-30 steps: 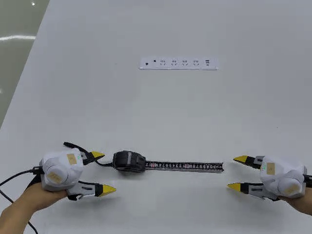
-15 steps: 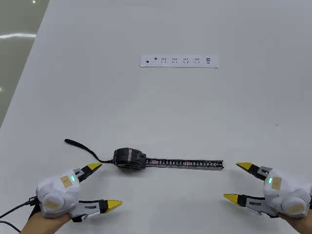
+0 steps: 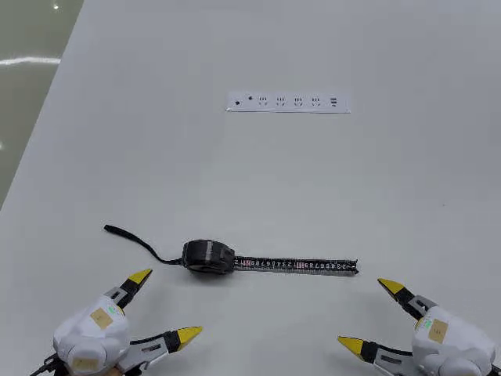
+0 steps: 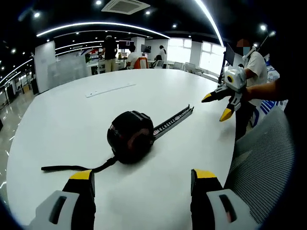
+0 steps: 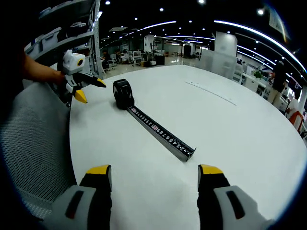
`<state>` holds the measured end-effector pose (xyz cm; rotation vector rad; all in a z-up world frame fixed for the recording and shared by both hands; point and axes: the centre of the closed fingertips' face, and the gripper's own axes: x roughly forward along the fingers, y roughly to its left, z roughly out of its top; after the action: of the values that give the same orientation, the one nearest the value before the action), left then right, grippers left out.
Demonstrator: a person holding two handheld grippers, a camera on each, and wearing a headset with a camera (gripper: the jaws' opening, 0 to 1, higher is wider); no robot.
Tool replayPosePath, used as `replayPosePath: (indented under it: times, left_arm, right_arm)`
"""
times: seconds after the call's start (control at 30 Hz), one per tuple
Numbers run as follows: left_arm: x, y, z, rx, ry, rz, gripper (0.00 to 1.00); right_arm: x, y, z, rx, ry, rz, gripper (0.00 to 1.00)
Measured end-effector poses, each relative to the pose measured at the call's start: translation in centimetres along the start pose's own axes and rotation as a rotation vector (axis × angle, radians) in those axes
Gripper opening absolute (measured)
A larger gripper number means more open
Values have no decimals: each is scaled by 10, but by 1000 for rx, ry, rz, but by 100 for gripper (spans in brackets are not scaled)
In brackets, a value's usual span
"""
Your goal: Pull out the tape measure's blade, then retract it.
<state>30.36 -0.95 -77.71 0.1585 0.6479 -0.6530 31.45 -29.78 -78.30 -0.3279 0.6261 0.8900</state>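
The tape measure is seen lying on the white bench, between the two tongs and nearer the left ones. Its blade is drawn out to the right and laid flat on the bench, and its end is near the right tongs but apart from them. A black strap is trailed from the tape measure to the left.

The left tongs are held with the yellow tips spread wide, nothing is gripped, and the tape measure is not touched. The right tongs are likewise held wide apart and empty, with the tips pointed toward the blade's end. In the left gripper view the tape measure is seen just ahead of the spread jaws, and the blade is seen running away toward the right tongs.

A power strip is set farther back on the bench, well apart from the tape measure.
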Motion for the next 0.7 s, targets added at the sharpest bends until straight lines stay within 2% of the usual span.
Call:
replayPosePath:
  times: [0.13,0.2,0.23,0.33,0.4,0.5,0.57,0.63,0.7]
  left_arm:
    - [-2,-10,2,-11,4,8,83]
    - [-4,-12,8,-22,-3,31,85]
    - [-5,-12,14,-35,-21,51,86]
    - [-3,-16,18,-41,-26,77,90]
    - [0,-21,19,-48,-21,78,95]
    - [0,-27,23,-57,-21,80,98]
    - [1,-27,25,-76,-36,89,100]
    - [1,-29,23,-119,-37,96,100]
    - [1,-27,21,-128,-37,112,100]
  right_arm:
    - [0,6,2,24,0,-24,78]
    - [-1,8,4,52,-5,-38,81]
    - [-2,9,6,57,-12,-44,82]
    - [-2,11,11,62,-21,-58,85]
    - [-1,11,11,86,-17,-67,89]
    - [-1,12,15,83,-18,-68,91]
    - [-1,12,16,92,-19,-70,94]
    - [0,13,18,100,-19,-74,97]
    - [0,14,19,101,-21,-77,99]
